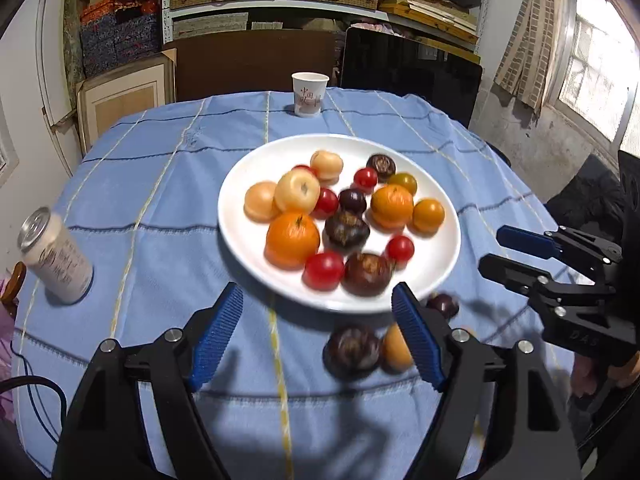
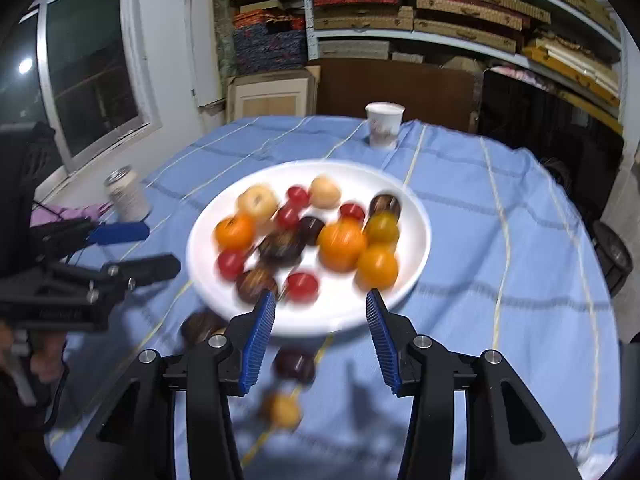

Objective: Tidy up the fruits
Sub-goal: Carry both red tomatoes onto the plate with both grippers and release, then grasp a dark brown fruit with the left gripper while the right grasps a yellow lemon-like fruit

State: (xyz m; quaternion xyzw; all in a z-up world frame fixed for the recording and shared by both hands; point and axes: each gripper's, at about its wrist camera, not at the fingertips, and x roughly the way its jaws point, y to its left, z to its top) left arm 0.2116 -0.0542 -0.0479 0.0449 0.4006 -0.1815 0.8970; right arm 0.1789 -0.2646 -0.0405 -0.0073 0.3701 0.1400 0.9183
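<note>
A white plate [image 1: 248, 184] on the blue tablecloth holds several fruits: oranges [image 1: 293, 239], red tomatoes [image 1: 324, 270], dark chestnut-like fruits [image 1: 367, 273] and pale peach-coloured ones [image 1: 297, 191]. Three fruits lie off the plate on the cloth: a dark one [image 1: 353, 351], a yellow one [image 1: 395, 348] and a small dark one [image 1: 443, 305]. My left gripper [image 1: 318, 320] is open and empty, just before the plate's near rim. My right gripper [image 2: 320, 320] is open and empty over the near rim of the plate [image 2: 416, 240]; the view is blurred. Loose fruits [image 2: 295, 365] lie below it.
A drink can [image 1: 54, 256] stands at the left on the cloth. A paper cup [image 1: 309, 94] stands at the far edge. The tablecloth [image 1: 160, 184] covers a round table. Shelves with boxes and a dark board stand behind.
</note>
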